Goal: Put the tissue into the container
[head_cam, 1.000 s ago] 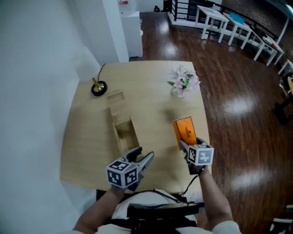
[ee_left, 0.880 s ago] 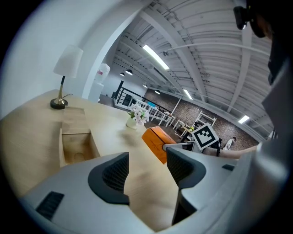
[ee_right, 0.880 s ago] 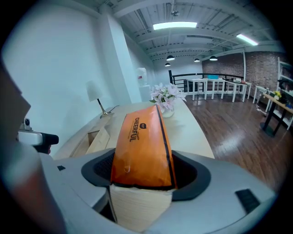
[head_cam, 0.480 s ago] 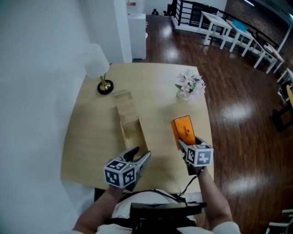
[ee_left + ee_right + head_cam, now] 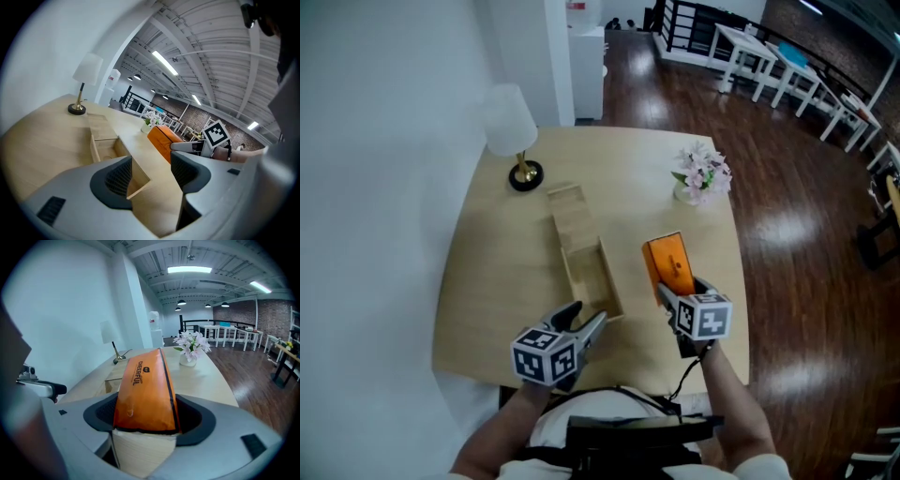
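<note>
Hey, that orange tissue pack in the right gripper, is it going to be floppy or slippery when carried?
Probably soft: the tissue pack is wrapped in thin film that dimples near the right gripper. Likely light, as its far end sticks out unsupported without sagging. The glossy wrap may slip.

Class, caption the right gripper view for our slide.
Right hand-held gripper clamps an orange plastic tissue pack; a pale wooden box lies beyond.

Tissue pack right of container
</note>
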A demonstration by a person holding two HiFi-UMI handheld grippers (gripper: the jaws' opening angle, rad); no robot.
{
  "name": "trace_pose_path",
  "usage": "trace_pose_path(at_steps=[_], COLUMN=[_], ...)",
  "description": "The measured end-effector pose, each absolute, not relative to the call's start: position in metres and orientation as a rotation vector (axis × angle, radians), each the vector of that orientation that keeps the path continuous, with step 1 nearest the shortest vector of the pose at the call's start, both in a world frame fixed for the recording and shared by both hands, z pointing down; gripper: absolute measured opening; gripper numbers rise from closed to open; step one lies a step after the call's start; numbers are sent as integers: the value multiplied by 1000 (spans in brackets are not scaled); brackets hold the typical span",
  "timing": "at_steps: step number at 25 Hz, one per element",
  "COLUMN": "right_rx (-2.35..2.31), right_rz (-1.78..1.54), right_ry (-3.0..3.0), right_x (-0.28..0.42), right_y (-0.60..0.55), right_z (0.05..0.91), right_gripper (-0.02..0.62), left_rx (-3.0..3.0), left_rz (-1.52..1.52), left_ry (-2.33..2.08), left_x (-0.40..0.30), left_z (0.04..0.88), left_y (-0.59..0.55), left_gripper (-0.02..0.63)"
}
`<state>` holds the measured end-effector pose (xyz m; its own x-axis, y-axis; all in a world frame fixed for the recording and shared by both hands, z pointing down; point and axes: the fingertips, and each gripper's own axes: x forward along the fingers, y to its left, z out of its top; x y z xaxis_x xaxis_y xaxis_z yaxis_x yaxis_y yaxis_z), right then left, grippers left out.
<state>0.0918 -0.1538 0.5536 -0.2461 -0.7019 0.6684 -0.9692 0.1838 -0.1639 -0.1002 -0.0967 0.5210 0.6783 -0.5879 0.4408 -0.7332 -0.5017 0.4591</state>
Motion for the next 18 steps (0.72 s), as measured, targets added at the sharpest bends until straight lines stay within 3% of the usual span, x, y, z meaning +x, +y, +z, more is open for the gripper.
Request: trace_pose_path(at_steps=[18], right_rx=[1469], right_rz=[822], right_ry=[-2078], right_x=[-31], right_y=[-169], right_z=[569], right_gripper=[353], left_rx=[2242], left_rz=[307], left_ry=[-1029], left_x=[-175], left_z=[535], left_y=[-105], left_gripper=[261])
